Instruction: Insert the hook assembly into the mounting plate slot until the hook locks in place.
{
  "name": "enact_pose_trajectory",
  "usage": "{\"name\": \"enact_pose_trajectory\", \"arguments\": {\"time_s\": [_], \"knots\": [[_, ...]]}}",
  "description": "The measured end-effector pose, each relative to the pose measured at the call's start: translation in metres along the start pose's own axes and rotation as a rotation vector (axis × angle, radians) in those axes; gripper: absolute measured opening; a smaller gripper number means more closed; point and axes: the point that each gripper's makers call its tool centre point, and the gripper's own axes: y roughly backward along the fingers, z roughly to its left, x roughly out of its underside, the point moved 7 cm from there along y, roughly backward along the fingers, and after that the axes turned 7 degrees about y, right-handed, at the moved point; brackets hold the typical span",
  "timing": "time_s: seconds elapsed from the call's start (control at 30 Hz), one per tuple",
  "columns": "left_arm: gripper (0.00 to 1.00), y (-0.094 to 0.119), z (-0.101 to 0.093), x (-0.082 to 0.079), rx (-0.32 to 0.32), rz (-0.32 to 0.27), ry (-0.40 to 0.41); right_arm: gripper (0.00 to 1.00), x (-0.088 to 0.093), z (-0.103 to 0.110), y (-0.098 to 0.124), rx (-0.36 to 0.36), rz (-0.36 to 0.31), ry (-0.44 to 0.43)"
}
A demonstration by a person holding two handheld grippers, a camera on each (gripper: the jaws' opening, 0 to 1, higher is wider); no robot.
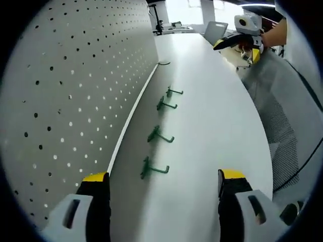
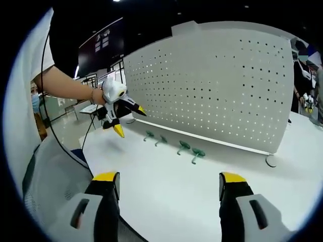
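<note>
Your left gripper point(image 1: 164, 189) has its fingers spread, holding nothing. Your right gripper point(image 2: 169, 189) likewise, fingers apart and bare. 4 green hooks point(image 1: 160, 134) lie in a row on the white desk point(image 1: 212, 126), just beside the foot of the upright pegboard point(image 1: 75, 85). 1 grey ring point(image 2: 271, 161) lies near the pegboard's end.

No readable text is showing anywhere. In the right gripper view, a dark wall panel point(image 2: 101, 45) at the upper left is carrying a few pale marks, too small and blurred to make out. No labels, brands or numbers are appearing in the left gripper view.
</note>
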Motion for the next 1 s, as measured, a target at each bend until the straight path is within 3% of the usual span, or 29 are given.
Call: {"name": "enact_pose_trajectory", "arguments": {"time_s": [0.67,1.0], "knots": [[0.88,-0.029,0.008,0.004,0.111,0.138,-0.175,0.78,0.001,-0.001,0.000,0.007,0.003,-0.011],[0.87,-0.038,0.014,0.005,0.138,0.175,-0.205,0.78,0.002,-0.001,-0.001,0.002,0.009,-0.003]]}}
